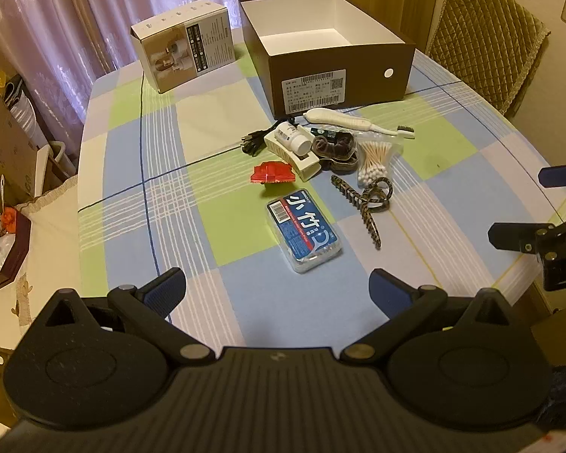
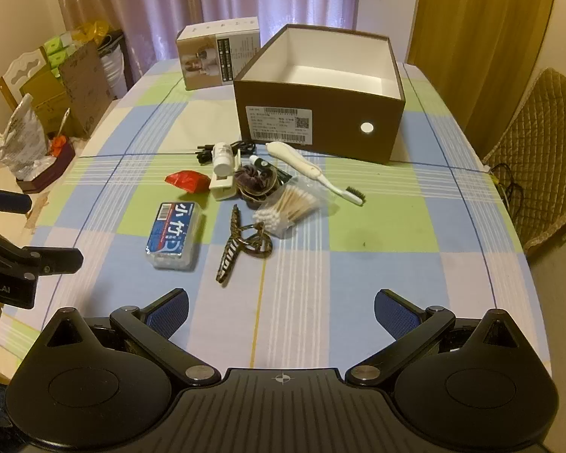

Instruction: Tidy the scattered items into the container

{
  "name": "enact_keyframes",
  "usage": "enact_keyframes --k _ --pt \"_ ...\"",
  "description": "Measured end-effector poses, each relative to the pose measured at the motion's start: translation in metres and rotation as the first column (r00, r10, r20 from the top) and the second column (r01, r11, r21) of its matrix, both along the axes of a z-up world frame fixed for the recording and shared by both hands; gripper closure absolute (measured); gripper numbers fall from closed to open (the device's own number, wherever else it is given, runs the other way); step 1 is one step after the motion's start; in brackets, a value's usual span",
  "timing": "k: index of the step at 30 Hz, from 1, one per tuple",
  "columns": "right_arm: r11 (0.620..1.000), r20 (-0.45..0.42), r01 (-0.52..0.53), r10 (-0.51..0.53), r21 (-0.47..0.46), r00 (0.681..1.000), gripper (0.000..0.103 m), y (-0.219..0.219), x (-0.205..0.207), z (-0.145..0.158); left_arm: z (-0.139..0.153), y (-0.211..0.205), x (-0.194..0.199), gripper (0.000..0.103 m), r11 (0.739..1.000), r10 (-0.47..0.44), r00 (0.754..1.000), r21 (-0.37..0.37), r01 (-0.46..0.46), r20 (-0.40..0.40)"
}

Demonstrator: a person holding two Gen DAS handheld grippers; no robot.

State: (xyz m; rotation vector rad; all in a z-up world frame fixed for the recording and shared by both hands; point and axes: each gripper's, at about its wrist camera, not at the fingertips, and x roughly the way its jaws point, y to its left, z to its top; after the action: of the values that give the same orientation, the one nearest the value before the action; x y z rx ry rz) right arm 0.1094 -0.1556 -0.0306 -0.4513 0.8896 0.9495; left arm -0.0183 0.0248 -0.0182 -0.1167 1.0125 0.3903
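Both grippers, left gripper (image 1: 277, 287) and right gripper (image 2: 281, 307), gape above bare tablecloth (image 2: 358, 283).

Matte brown cardboard box (image 2: 317, 128) with a smooth white inside, soft checked cloth on the table (image 2: 377, 234), glossy clear plastic floss case (image 2: 174, 236), crinkly shiny red wrapper (image 2: 188, 180).
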Motion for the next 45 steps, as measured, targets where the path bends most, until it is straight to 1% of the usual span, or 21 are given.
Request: enact_keyframes --k 18,27,38,43,45 --pt "1.000 -0.017 -0.004 0.004 0.021 1.000 0.002 0.004 0.000 -0.003 -0.009 0.005 0.003 0.001 1.000 -0.005 1.000 -0.024 0.005 -0.013" --pt "1.000 -0.038 -0.012 0.012 0.026 0.999 0.002 0.004 0.008 -0.006 -0.014 0.005 0.009 0.001 0.999 0.000 1.000 -0.041 -0.001 -0.016" --pt "0.998 -0.064 -0.024 0.027 0.058 0.998 0.002 0.005 0.034 -0.015 -0.023 0.006 0.027 0.001 0.999 0.011 1.000 -0.047 -0.012 -0.015" --pt "0.998 -0.078 -0.030 0.035 0.063 0.996 0.002 0.009 0.052 -0.023 -0.031 0.008 0.038 0.002 0.997 0.023 1.000 -0.068 -0.023 -0.004" --pt "0.997 -0.087 -0.031 0.037 0.064 0.996 0.002 0.011 0.060 -0.028 -0.035 0.008 0.043 0.003 0.998 0.029 1.000 -0.058 -0.029 -0.001"
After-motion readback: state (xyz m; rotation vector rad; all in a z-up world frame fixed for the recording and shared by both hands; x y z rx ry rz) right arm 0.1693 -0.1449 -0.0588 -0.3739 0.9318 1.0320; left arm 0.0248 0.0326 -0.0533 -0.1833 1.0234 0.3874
